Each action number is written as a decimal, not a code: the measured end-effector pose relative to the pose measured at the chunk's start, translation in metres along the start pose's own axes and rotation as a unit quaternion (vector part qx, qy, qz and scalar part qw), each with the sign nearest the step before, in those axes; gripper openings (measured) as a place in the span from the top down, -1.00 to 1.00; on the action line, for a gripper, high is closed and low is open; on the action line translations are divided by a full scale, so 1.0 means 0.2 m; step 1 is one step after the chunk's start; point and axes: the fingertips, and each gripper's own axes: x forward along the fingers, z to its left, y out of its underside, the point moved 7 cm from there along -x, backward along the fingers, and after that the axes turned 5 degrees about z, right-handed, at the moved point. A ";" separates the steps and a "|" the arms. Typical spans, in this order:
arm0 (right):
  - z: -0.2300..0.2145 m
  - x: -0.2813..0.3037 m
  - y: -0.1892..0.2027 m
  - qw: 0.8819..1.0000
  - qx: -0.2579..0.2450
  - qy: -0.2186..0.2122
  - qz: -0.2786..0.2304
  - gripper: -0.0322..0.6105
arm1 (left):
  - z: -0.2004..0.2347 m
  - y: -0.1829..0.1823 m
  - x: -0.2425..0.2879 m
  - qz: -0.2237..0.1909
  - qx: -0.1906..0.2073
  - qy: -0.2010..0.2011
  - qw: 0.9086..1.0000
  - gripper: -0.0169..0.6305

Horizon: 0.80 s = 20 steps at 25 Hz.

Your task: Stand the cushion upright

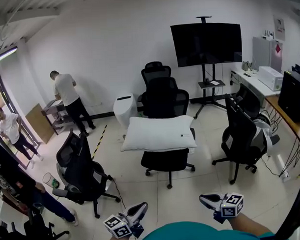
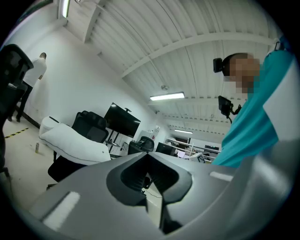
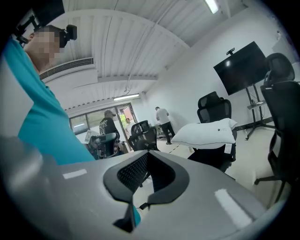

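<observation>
The cushion (image 1: 159, 133) lies flat across the seat of an office chair (image 1: 167, 160) in the middle of the room, and its ends overhang the seat at 3 and 9 o'clock. There is no worktop under it.

We hold the left gripper (image 1: 142, 207) and the right gripper (image 1: 203, 198) low at 6 o'clock, close to our body and well apart from the cushion. Both pairs of jaws are drawn together with nothing between them.

We see these risks:
- **Rolling chair:** it stands on castors (image 1: 170, 184), so a push from 6 o'clock could roll it away rather than tip the cushion up.
- **Soft cushion:** pinched at one edge only, it would likely fold or sag and flop back flat.
- **Sliding off:** with so much overhang, it may slip off toward the floor unless it leans on the backrest (image 1: 164, 99) at 12 o'clock.
- **Jaws not parted:** they must open before they reach the cushion, or they will only shove it.
- **Tight approach:** a second chair (image 1: 80, 168) at 8 o'clock narrows our way in.
</observation>
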 end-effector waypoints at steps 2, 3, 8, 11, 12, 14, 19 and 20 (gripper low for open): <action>-0.07 -0.02 0.00 1.000 0.000 0.002 0.004 0.89 | 0.00 0.01 0.07 0.003 -0.007 0.001 1.000 0.91; -0.10 -0.03 0.00 1.000 0.004 0.003 0.005 0.89 | 0.00 0.02 0.10 0.007 -0.009 0.002 1.000 0.91; -0.20 0.07 -0.05 1.000 0.014 0.003 0.002 0.89 | 0.12 -0.01 0.18 0.019 -0.012 0.011 1.000 0.91; -0.26 0.20 -0.13 1.000 0.013 0.012 0.001 0.89 | 0.31 -0.06 0.21 0.014 -0.018 0.024 0.999 0.91; -0.28 0.25 -0.16 1.000 0.011 0.017 0.000 0.89 | 0.38 -0.09 0.22 0.012 -0.017 0.030 0.999 0.91; -0.33 0.37 -0.25 0.999 0.011 0.030 -0.007 0.89 | 0.55 -0.17 0.25 0.012 -0.013 0.042 0.999 0.91; -0.42 0.66 -0.48 0.997 0.011 0.064 -0.038 0.89 | 0.94 -0.39 0.32 0.044 0.014 0.096 0.994 0.91; -0.45 0.71 -0.53 0.996 0.013 0.073 -0.045 0.89 | 1.01 -0.43 0.35 0.052 0.024 0.108 0.992 0.91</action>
